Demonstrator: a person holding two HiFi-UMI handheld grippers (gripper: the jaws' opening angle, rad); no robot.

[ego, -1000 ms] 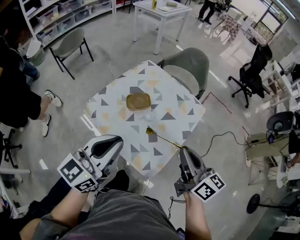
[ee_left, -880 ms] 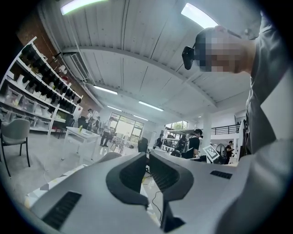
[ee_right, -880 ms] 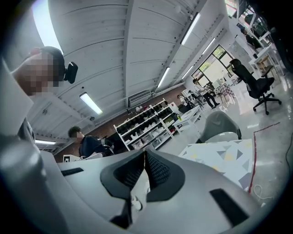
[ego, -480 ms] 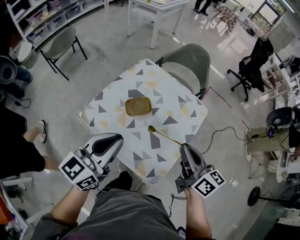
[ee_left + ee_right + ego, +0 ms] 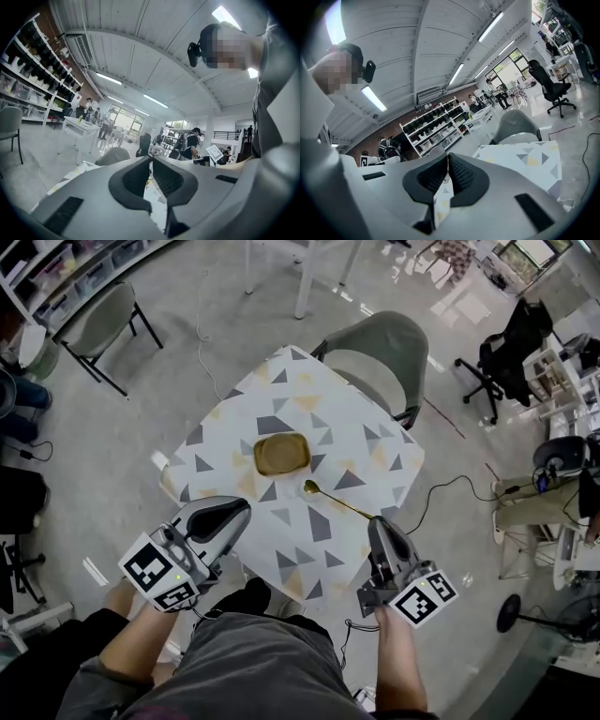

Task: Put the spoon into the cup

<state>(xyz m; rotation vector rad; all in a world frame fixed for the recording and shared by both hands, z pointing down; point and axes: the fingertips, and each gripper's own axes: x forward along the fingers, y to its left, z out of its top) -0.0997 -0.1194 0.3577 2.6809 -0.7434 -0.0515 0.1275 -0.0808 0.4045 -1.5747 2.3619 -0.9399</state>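
Observation:
A gold spoon (image 5: pixel 335 502) lies on the triangle-patterned table (image 5: pixel 234 418), bowl end toward the middle and handle toward the near right edge. A squarish golden-brown cup (image 5: pixel 281 454) stands just beyond the spoon's bowl. My left gripper (image 5: pixel 242 505) hovers over the near left edge, jaws together and empty. My right gripper (image 5: pixel 378 520) is held over the near right edge, its tip next to the spoon's handle end in the head view. It is shut on nothing. In the left gripper view (image 5: pixel 151 159) and the right gripper view (image 5: pixel 448 156) both pairs of jaws meet, with table showing below.
A grey chair (image 5: pixel 375 352) is tucked in at the table's far side. Another chair (image 5: pixel 101 322) stands at the far left, and a white table's legs (image 5: pixel 302 277) at the top. A black office chair (image 5: pixel 511 348) and a floor cable (image 5: pixel 441 493) are to the right.
The head view has shifted, so the table sits lower and more central. The person at the left edge has dropped out of view. Both grippers stay shut, and the spoon has not moved on the table.

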